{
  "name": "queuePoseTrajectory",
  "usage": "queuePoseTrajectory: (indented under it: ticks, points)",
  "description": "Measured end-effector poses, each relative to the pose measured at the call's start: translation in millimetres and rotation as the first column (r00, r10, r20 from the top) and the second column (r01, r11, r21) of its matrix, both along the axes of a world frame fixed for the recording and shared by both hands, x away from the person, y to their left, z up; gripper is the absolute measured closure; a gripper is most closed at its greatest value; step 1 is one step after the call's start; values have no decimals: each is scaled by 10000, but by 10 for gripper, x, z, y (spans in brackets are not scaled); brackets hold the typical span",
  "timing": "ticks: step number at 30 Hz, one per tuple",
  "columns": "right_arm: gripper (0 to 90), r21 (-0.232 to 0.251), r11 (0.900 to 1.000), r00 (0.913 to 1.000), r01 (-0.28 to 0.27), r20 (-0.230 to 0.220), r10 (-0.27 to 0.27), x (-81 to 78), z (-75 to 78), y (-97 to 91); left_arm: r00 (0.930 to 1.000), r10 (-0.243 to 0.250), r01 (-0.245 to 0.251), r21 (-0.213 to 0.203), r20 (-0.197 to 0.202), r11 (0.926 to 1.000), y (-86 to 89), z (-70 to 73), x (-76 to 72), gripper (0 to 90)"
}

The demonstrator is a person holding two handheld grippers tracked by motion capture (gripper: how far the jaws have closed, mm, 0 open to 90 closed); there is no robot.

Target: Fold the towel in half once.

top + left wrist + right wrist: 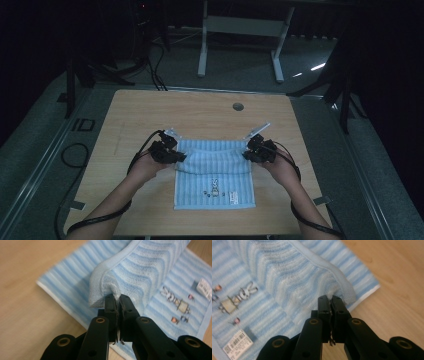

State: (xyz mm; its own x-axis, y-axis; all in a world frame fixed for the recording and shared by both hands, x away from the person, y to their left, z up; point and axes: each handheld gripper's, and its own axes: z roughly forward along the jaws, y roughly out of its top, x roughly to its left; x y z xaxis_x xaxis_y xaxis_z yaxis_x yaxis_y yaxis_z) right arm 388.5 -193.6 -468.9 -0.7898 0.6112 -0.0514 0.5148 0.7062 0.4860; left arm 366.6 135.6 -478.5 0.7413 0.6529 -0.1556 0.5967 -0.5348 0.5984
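A blue and white striped towel [215, 185] lies on the wooden table [150, 110], its far part folded back toward the person. My left gripper [176, 157] is shut on the towel's left corner [110, 287], the cloth pinched between its black jaws [116, 298]. My right gripper [248, 154] is shut on the right corner [337, 287] in the same way [330, 299]. The lifted fold [212, 161] hangs between the two grippers just above the flat part. A small printed figure [175, 301] [237, 298] and a white label [237, 345] show on the flat part.
A round grey hole [238, 106] sits in the table near its far edge. Black cables [75, 155] trail off the left side. A white frame [240, 30] stands on the floor beyond the table.
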Motion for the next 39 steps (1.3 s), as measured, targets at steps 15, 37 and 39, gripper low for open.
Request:
queuePoseTrajectory:
  ticks: [15,37,39]
  points:
    - [659,1342,9901,9991,-400,154,383,-1318,41,-559,9763,-2019,2022,-40,-781,9793,120,-135,-1183,469]
    - [806,856,9935,9884,-746,-1258,850,-881,-407,-276,9780,-1802,1893,849,-1047,9782,-140,-474,-793,803]
    - [807,984,9922,9904,-768,-1069,873,-880,-336,-285,9835,-1625,1664,445,-799,9850,-105,-383,-783,823]
